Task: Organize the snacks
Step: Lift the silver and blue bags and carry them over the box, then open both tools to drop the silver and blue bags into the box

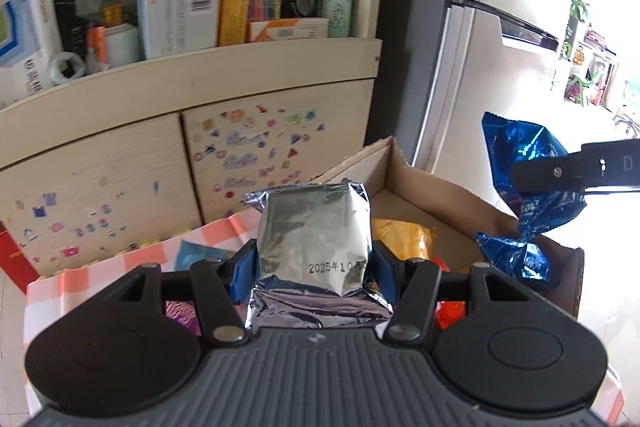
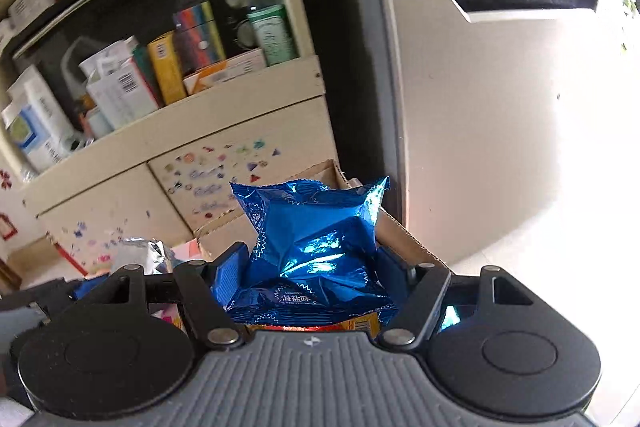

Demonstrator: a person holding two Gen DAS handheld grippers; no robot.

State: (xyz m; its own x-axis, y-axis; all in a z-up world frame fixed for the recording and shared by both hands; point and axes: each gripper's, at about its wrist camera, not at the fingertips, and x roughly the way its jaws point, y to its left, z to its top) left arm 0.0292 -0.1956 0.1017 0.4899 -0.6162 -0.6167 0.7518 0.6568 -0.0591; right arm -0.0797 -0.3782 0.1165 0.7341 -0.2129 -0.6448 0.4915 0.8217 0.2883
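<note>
The left gripper (image 1: 314, 263) squeezes a silver bag (image 1: 316, 251) above the cardboard box (image 1: 420, 187). The right gripper (image 2: 310, 267) squeezes a blue bag (image 2: 316, 247) over that box, near the sticker-covered cupboard (image 1: 256, 155).

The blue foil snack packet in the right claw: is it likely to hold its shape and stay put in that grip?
Probably not rigid: the blue foil snack packet is creased and puckered where the right claw squeezes it. It looks puffy, so likely light for its size. The glossy foil may slip, though the pads press both sides.
</note>
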